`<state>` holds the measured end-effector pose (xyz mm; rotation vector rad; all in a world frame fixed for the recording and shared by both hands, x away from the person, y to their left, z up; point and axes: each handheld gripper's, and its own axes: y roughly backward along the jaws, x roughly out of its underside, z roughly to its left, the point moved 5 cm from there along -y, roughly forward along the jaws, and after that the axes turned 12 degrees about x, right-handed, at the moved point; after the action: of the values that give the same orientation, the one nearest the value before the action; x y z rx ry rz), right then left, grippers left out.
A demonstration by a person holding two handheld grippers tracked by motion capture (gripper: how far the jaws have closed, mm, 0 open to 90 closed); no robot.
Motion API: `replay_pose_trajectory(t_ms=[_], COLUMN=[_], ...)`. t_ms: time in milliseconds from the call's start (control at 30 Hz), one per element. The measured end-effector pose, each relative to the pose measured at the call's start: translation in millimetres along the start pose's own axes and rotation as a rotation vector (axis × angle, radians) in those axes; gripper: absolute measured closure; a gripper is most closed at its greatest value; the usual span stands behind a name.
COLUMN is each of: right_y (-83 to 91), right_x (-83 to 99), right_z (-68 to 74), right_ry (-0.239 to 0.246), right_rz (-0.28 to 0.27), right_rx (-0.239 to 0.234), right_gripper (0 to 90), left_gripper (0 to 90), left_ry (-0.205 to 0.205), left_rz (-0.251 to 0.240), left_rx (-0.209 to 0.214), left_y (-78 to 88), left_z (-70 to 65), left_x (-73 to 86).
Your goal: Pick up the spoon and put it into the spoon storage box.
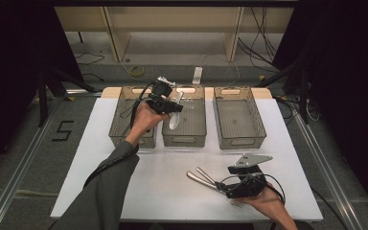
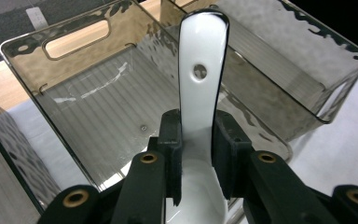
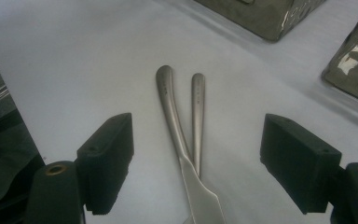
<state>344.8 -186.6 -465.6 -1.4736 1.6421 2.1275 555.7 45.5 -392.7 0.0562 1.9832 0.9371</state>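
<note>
White ceramic is showing between the left tool's jaws: they are clamping the spoon over the middle bin, its bowl running off the bottom of the left gripper view. Three smoky plastic bins are sitting along the desk. Two metal utensils are lying crossed between the right tool's wide jaws, their heads cut off below.
</note>
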Motion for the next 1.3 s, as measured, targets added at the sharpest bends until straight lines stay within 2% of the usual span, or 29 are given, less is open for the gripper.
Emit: replay_pose_trajectory(t_ms=[400,500,533,600,633,733,933,1000,1100,1233,1300], right_y=[0.4,0.8,0.8,0.8,0.8,0.8,1.3,1.4,1.5,1.2,1.6], right_x=[0.2,0.2,0.2,0.3,0.3,0.5,0.4,0.3,0.5,0.8,0.6], right_z=[-0.1,0.0,0.0,0.2,-0.1,-0.3,0.4,0.6,0.5,0.1,0.0], right_ry=[0.001,-0.001,0.0,0.0,0.001,-0.001,-0.001,-0.002,-0.002,-0.004,-0.005], right_rz=[0.001,0.001,0.002,0.001,0.002,0.002,0.0,0.0,-0.001,0.001,0.0], right_rx=[-0.001,-0.001,-0.001,-0.001,-0.001,-0.001,-0.002,-0.002,-0.001,0.001,0.001], right_gripper=[26.6,26.6,26.6,26.6,26.6,26.6,26.6,26.6,26.6,26.6,26.6], left_gripper=[73.7,72.8,71.6,54.8,48.0,46.5,40.8,37.8,33.8,29.3,25.7], left_ry=[-0.003,0.011,0.018,0.044,0.041,0.054,0.049,0.055,0.071,0.065,0.059], left_rz=[0.003,0.009,0.009,0.013,0.007,-0.023,-0.022,-0.026,-0.036,-0.043,-0.053], left_rx=[-0.002,-0.009,-0.006,-0.012,-0.025,-0.037,-0.045,-0.041,-0.009,0.008,-0.001], left_y=[-12.6,-15.9,-17.2,-18.1,-17.1,-11.2,-2.0,1.5,7.7,20.3,26.7], left_z=[1.7,3.9,4.3,4.7,4.8,4.2,1.7,0.8,-0.8,-6.0,-9.7], left_x=[1.1,1.9,1.9,0.2,-1.0,-6.4,-8.6,-8.3,-7.6,-5.2,-2.3])
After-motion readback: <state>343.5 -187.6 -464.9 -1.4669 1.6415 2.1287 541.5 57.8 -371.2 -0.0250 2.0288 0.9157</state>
